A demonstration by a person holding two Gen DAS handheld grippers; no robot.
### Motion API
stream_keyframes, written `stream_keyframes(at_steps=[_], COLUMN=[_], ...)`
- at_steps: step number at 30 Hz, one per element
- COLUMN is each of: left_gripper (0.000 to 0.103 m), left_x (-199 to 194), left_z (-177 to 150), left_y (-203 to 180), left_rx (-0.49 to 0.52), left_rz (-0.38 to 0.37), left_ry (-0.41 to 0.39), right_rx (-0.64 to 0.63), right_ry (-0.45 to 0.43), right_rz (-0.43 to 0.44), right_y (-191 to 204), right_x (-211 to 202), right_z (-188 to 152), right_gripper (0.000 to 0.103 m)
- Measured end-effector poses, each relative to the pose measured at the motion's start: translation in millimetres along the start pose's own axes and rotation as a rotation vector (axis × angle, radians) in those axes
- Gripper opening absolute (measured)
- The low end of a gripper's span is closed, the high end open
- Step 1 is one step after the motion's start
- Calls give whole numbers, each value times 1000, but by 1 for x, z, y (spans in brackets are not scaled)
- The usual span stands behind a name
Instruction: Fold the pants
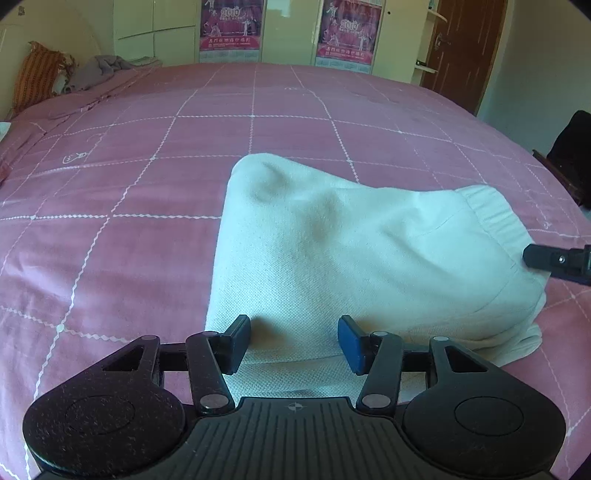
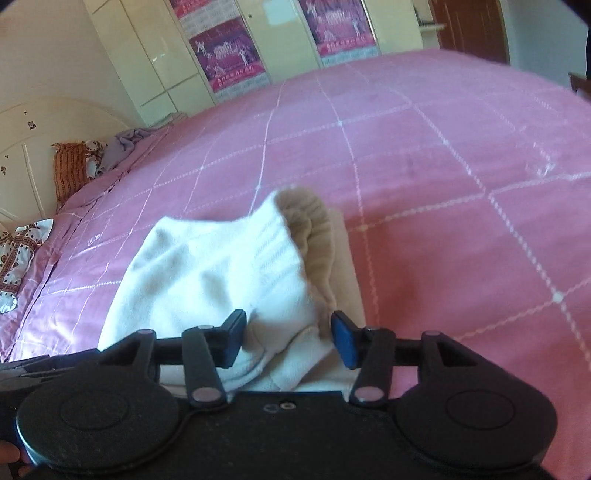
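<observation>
White pants (image 1: 332, 251) lying folded in a thick bundle on a pink checked bed (image 1: 147, 166), elastic waistband (image 1: 487, 210) to the right. Left gripper (image 1: 294, 341) low over the bundle's near edge, jaws apart, nothing between them. Right gripper (image 2: 288, 338) at the waistband end, jaws apart, white cloth bunched in the gap but not pinched. Orange pillow (image 1: 37, 77) and grey cloth (image 1: 99, 68) at the far left of the bed; pink posters (image 1: 232, 26) on cupboard doors behind.
</observation>
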State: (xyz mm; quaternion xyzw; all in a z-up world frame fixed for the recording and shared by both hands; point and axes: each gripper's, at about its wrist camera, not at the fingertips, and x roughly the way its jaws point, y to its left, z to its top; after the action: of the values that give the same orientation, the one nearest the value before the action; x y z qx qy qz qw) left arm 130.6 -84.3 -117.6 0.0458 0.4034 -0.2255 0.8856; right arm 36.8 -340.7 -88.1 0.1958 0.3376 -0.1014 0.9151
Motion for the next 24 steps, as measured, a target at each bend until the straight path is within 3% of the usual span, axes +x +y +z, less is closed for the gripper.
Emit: stream_keyframes(at_steps=[2, 5, 8, 11, 12, 15, 19, 24], left_gripper=[52, 52, 52, 53, 53, 53, 55, 56], left_x=[-3, 0, 20, 21, 19, 17, 14, 8], left_z=[8, 20, 15, -8, -13, -15, -8, 2], left_y=[-5, -17, -22, -19, -19, -20, -15, -12], left_rx=[16, 50, 78, 86, 85, 90, 84, 79], left_rz=[-3, 0, 15, -2, -12, -13, -30, 4], left_ry=[-29, -42, 39, 31, 24, 19, 40, 37], right_rx=[-60, -169, -247, -276, -266, -297, -268, -288], right_ry=[-81, -136, -75, 43, 83, 50, 59, 37], right_rz=[-16, -1, 23, -82, -106, -99, -96, -90], right_y=[12, 42, 63, 51, 39, 27, 28, 29], right_x=[-14, -16, 7, 38, 44, 37, 35, 20], right_z=[10, 24, 28, 7, -5, -24, -22, -29], right_gripper=[50, 38, 29, 26, 20, 20, 20, 20])
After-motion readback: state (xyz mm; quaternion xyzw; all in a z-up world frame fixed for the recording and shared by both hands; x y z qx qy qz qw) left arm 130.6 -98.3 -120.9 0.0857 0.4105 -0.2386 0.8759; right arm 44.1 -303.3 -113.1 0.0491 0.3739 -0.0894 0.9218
